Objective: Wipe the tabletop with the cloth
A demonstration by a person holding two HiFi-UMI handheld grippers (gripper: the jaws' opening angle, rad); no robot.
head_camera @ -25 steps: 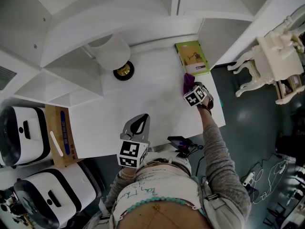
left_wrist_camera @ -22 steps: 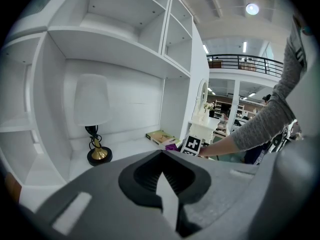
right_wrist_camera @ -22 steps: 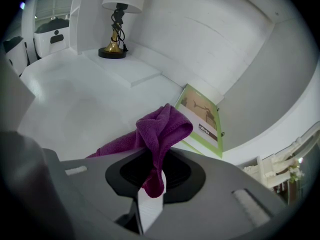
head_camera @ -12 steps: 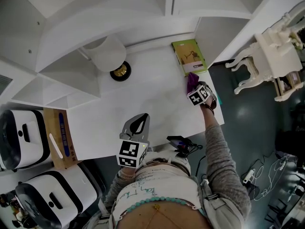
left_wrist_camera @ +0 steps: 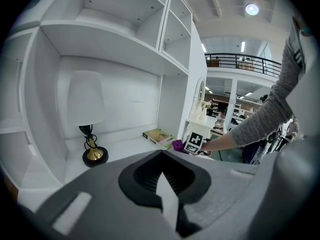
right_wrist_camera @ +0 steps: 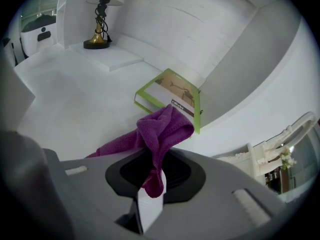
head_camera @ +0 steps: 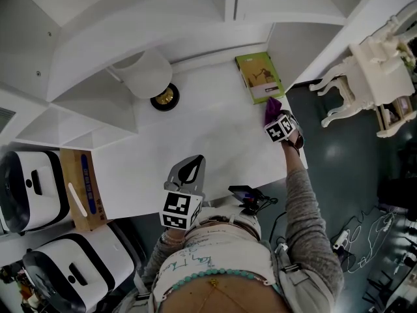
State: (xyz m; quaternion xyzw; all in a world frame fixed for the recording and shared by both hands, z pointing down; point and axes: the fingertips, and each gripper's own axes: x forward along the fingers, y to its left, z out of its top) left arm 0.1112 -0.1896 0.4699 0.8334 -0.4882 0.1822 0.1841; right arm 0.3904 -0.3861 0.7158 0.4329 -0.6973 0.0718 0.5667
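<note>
Our right claw (head_camera: 276,117), clamped on the cloth (head_camera: 272,107), has slid it rightward to the tabletop (head_camera: 195,129) edge beside the book (head_camera: 259,75), so this stroke looks finished; our left claw (head_camera: 187,173) idles closed.

Soft, even light with faint shadows. The 2 gripper views bulge, corners black; a ceiling light (left_wrist_camera: 252,9) glares upper right in the left one.

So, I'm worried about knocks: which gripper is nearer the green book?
Right. The right gripper, holding the purple cloth, is right beside the green book; the left gripper hovers near the table's front edge.
</note>
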